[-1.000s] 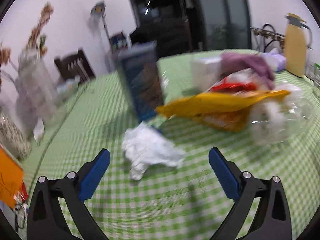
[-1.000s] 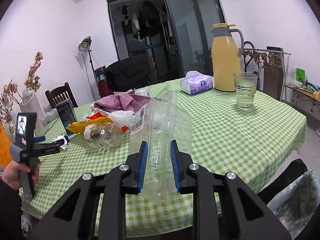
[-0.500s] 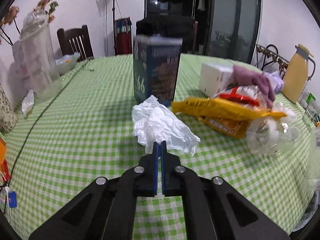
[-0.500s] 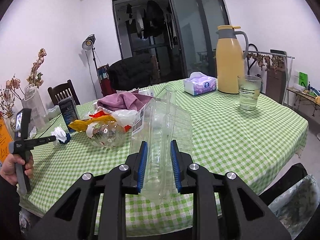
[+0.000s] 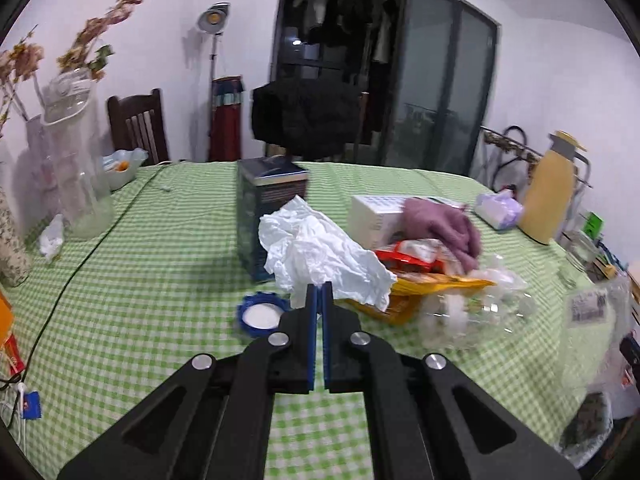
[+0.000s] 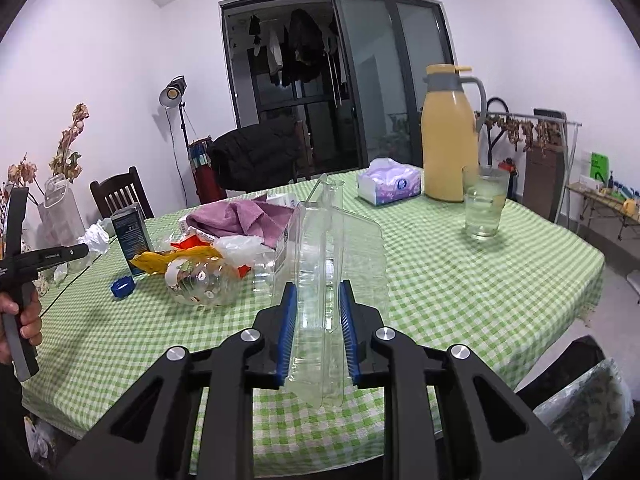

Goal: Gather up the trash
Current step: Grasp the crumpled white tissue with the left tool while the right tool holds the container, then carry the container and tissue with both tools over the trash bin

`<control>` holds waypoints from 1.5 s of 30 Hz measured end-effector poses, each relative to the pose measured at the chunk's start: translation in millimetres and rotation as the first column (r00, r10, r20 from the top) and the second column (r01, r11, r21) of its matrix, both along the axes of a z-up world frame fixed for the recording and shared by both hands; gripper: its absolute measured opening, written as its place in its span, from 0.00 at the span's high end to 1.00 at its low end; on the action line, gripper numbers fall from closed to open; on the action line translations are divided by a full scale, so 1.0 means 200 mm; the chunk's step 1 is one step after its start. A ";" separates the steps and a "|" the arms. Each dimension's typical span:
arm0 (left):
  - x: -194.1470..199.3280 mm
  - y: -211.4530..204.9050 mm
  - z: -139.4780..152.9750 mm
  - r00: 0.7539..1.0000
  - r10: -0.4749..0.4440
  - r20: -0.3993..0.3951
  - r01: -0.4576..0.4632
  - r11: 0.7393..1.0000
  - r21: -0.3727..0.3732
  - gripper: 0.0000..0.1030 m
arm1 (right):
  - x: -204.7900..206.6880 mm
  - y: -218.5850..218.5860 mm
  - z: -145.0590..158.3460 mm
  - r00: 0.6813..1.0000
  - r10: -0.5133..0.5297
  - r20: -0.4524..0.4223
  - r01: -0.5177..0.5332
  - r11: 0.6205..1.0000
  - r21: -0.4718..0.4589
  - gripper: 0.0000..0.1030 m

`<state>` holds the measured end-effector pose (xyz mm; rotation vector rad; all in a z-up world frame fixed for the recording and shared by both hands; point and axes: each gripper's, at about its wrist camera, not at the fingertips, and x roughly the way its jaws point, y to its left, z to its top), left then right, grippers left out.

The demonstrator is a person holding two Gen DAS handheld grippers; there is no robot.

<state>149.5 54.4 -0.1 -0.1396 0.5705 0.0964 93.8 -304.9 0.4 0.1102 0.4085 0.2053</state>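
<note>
While the left gripper [image 5: 319, 300] pinched a crumpled tissue [image 5: 320, 252] shut between its pads and held it clear of the table [image 5: 120, 300], the right gripper [image 6: 316, 332] was clamped narrowly on a clear plastic box [image 6: 328, 256]. Just beyond the tissue, a blue cap [image 5: 260, 316], yellow wrapper [image 5: 424, 292], crushed bottle [image 5: 476, 312] and red packet [image 5: 412, 258] lay uncollected. I judged the job barely begun, with most trash left.
</note>
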 end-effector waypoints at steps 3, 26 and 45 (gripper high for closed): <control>-0.01 -0.09 0.02 0.999 -0.041 0.011 0.041 0.999 0.023 1.00 | -0.03 -0.03 0.03 1.000 -0.017 0.024 0.018 1.000 -0.020 0.79; -0.02 -0.89 0.03 0.935 -0.353 0.036 0.350 0.935 0.058 1.00 | -0.19 -0.56 -0.02 0.965 -0.259 0.051 0.259 0.966 0.008 0.79; 0.00 -1.72 -0.11 0.782 -0.623 -0.021 0.623 0.781 0.035 1.00 | -0.43 -1.15 -0.27 0.854 -0.514 -0.080 0.512 0.858 -0.042 0.79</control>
